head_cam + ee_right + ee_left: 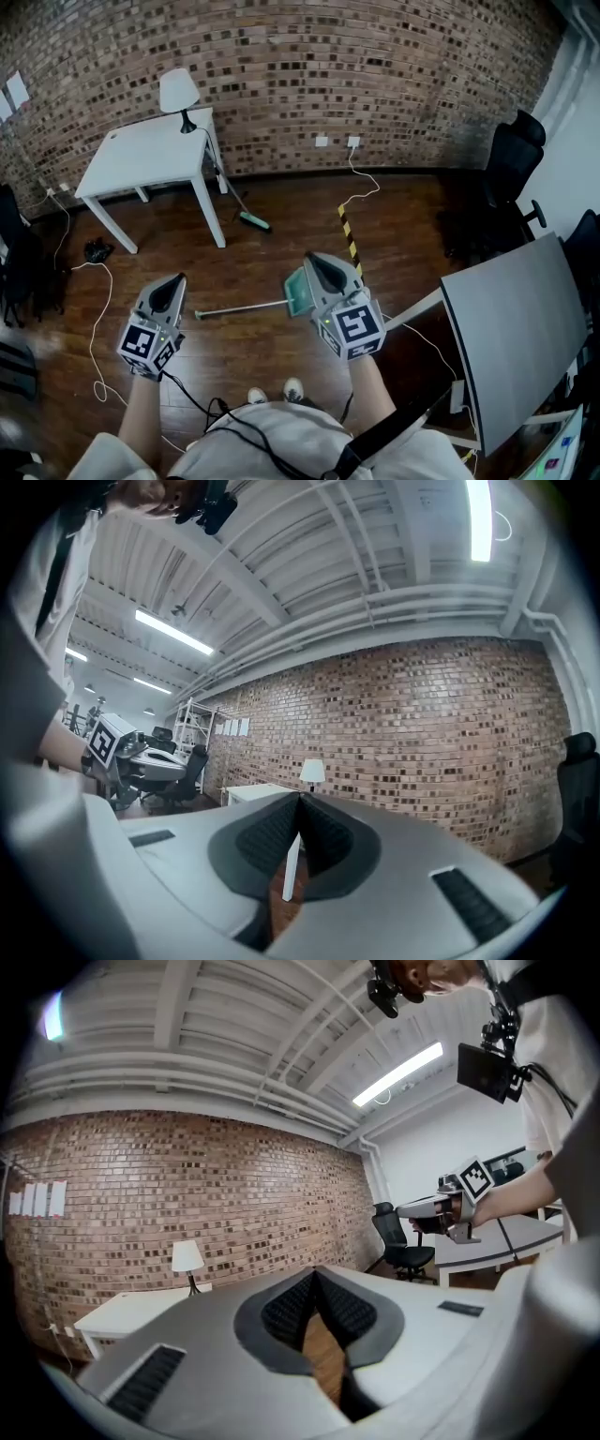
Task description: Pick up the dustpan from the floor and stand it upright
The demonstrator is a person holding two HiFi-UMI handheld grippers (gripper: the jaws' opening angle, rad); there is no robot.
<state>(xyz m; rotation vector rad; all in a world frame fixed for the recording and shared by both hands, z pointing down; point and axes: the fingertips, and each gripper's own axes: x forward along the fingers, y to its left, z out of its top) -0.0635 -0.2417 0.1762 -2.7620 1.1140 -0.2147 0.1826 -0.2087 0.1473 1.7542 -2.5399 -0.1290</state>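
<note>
The dustpan (296, 291) lies flat on the wooden floor in the head view. Its teal pan is partly hidden behind my right gripper (312, 257), and its long grey handle (239, 308) points left. My left gripper (178, 278) hovers above the floor just left of the handle's end. Both grippers are held level, well above the floor, and touch nothing. In the left gripper view the jaws (316, 1272) meet at the tips with nothing between them. The right gripper view shows the same: jaws (300, 799) shut and empty. Neither gripper view shows the dustpan.
A white table (150, 155) with a lamp (178, 91) stands at the brick wall, a broom (251, 221) leaning on its leg. Yellow-black tape (349, 239) and white cables (97, 319) run over the floor. A grey desk (520, 323) and a black chair (511, 164) stand right.
</note>
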